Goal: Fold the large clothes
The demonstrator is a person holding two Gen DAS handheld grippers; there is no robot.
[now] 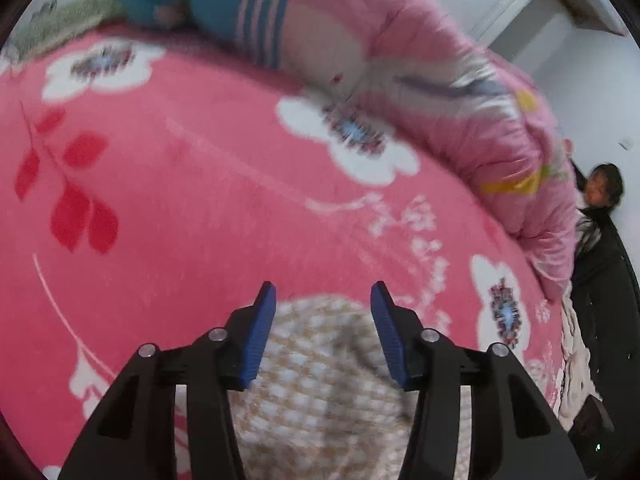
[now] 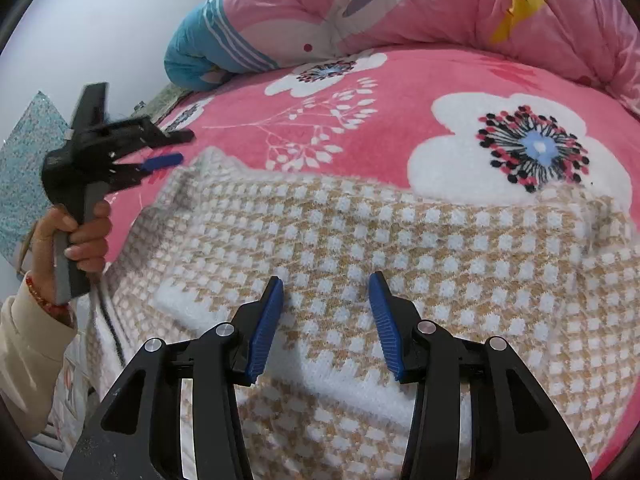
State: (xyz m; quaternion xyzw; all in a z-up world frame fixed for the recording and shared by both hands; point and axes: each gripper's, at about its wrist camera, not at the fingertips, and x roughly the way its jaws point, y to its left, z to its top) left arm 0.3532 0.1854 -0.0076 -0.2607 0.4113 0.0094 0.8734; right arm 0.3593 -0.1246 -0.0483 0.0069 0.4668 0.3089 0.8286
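A tan and white checked knit garment (image 2: pixel 400 248) lies spread on a pink flowered blanket (image 2: pixel 400 92). My right gripper (image 2: pixel 326 284) is open and empty, just above the garment's middle. My left gripper (image 1: pixel 323 294) is open and empty above a corner of the garment (image 1: pixel 320 380). It also shows in the right wrist view (image 2: pixel 176 148), held by a hand over the garment's far left corner, apart from the cloth.
A rolled pink and blue quilt (image 1: pixel 400 60) lies along the far side of the bed (image 1: pixel 180 184). A person (image 1: pixel 600 200) stands at the right past the bed. White wall and door are beyond. The bed's left edge (image 2: pixel 92 320) drops off.
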